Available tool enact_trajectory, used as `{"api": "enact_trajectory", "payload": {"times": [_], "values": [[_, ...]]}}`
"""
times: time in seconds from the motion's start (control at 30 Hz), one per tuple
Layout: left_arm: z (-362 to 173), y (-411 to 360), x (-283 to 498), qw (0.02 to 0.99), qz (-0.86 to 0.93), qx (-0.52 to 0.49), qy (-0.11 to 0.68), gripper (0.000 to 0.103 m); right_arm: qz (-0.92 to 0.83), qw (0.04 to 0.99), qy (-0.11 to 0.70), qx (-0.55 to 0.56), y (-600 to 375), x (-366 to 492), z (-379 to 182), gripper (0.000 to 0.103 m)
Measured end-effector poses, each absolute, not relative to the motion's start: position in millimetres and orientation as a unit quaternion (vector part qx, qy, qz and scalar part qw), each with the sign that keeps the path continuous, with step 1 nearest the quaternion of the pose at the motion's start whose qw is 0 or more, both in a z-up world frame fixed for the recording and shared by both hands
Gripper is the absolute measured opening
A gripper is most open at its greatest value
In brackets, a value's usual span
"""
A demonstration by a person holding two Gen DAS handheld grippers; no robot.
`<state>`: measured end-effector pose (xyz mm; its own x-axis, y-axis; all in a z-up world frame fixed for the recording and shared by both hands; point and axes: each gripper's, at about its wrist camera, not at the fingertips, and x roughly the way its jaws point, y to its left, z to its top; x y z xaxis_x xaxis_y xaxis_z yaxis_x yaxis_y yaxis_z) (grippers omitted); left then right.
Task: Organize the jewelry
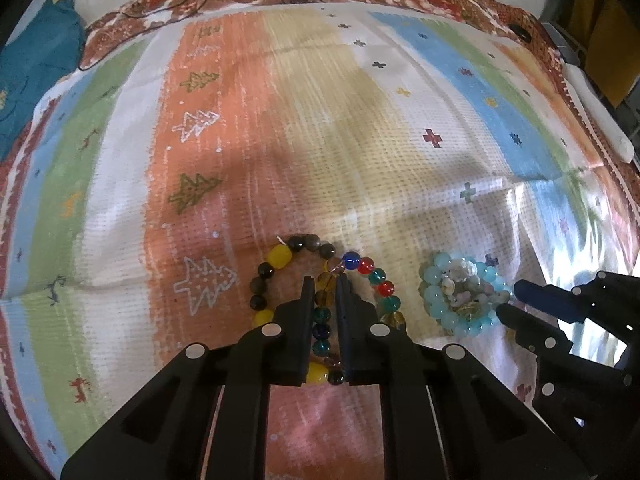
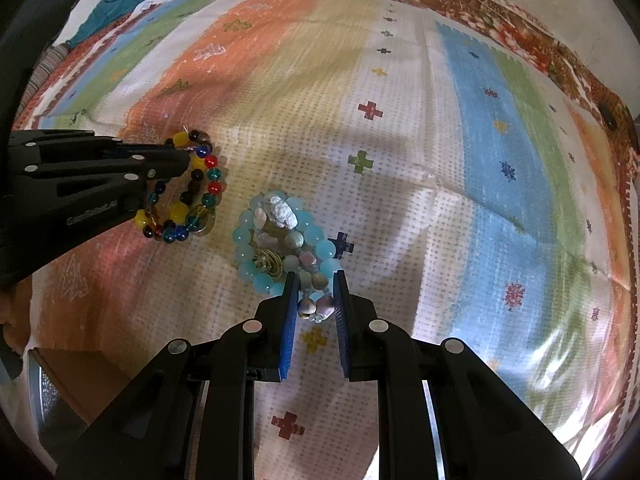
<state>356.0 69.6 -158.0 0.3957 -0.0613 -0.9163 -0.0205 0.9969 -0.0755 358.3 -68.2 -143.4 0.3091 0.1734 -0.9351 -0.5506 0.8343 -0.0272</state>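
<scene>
Two piles of beads lie low in both frames on the striped cloth (image 1: 360, 128): my left gripper (image 1: 325, 280) has its jaws narrowed around a strand of the multicoloured bracelet (image 1: 320, 308), which overlaps the yellow-and-dark bracelet (image 1: 276, 264), though I cannot tell if it truly pinches. My right gripper (image 2: 314, 278) stands parted astride the shell strand (image 2: 316, 306) trailing from the pale blue bracelet (image 2: 280, 240). Lifting either, I fear the tangled neighbour drags along or the round beads slip free.

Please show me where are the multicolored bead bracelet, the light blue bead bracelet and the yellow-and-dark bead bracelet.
multicolored bead bracelet (image 1: 385, 288): left wrist view, red bead.
light blue bead bracelet (image 2: 325, 249): right wrist view, bead on its right side.
yellow-and-dark bead bracelet (image 1: 279, 257): left wrist view, upper yellow bead.
</scene>
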Motion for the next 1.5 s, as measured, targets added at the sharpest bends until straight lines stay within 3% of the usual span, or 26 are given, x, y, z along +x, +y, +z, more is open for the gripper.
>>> {"api": "enact_trajectory", "payload": {"times": [0.4,0.43,0.47,0.93,0.97,1.0,1.03,1.07,1.5], "values": [[-127,61,336,0.846,0.001,-0.011,0.533,0.009,0.233,0.808,0.519,-0.152,-82,350,-114,0.018],[-123,61,334,0.847,0.002,-0.012,0.532,0.009,0.233,0.81,0.517,-0.152,-82,350,-111,0.006],[-120,61,333,0.848,0.003,-0.013,0.531,0.009,0.233,0.811,0.515,-0.151,-83,349,-109,0.004],[-97,56,318,0.852,0.01,-0.013,0.524,0.009,0.226,0.806,0.526,-0.151,-90,339,-111,0.004],[-97,56,318,0.852,0.01,-0.013,0.524,0.009,0.228,0.802,0.53,-0.154,-89,339,-113,0.005],[-97,56,318,0.851,0.01,-0.014,0.524,0.009,0.228,0.8,0.532,-0.156,-89,339,-115,0.018],[-98,56,318,0.851,0.009,-0.014,0.525,0.009,0.228,0.801,0.531,-0.157,-89,338,-116,0.043],[-99,55,319,0.85,0.008,-0.014,0.526,0.009,0.229,0.802,0.529,-0.157,-90,337,-116,0.047],[-101,53,320,0.849,0.006,-0.015,0.528,0.009,0.229,0.785,0.552,-0.16,-90,341,-137,0.047]]}}
